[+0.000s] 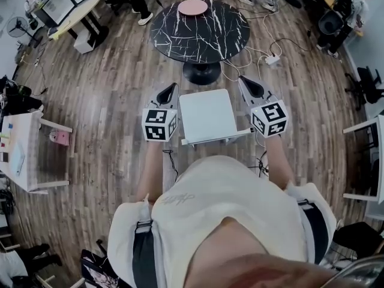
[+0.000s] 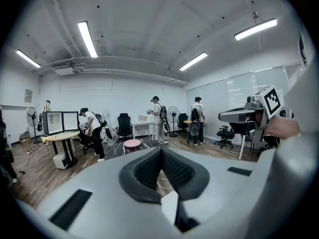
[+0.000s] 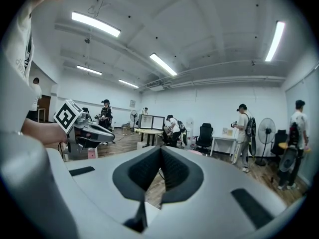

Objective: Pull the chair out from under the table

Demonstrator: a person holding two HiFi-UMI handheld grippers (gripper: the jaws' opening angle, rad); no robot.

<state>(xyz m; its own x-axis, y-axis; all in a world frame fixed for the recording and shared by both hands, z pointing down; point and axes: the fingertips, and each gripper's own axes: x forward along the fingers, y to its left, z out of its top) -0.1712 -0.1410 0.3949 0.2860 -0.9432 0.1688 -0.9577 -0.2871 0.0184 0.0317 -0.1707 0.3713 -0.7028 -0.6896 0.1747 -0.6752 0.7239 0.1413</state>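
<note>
A white chair [image 1: 207,116] stands on the wood floor just in front of me, its seat on the near side of the round black marble table [image 1: 200,30] and not under the top. A pink round thing [image 1: 192,6] lies on the table's far edge. My left gripper [image 1: 173,87] hangs beside the chair's left edge, and my right gripper [image 1: 245,80] beside its right edge. Both point toward the table, shut, with nothing between the jaws. Whether either touches the chair I cannot tell. In the left gripper view the left gripper [image 2: 160,153] has its jaws together; so does the right gripper [image 3: 160,151] in its own view.
Cables and a power strip [image 1: 273,59] lie on the floor right of the table's pedestal [image 1: 202,72]. A white side table [image 1: 18,152] stands at the left, and a desk with monitors [image 1: 66,5] at the far left. Office chairs [image 1: 366,83] and several people fill the room's far and right sides.
</note>
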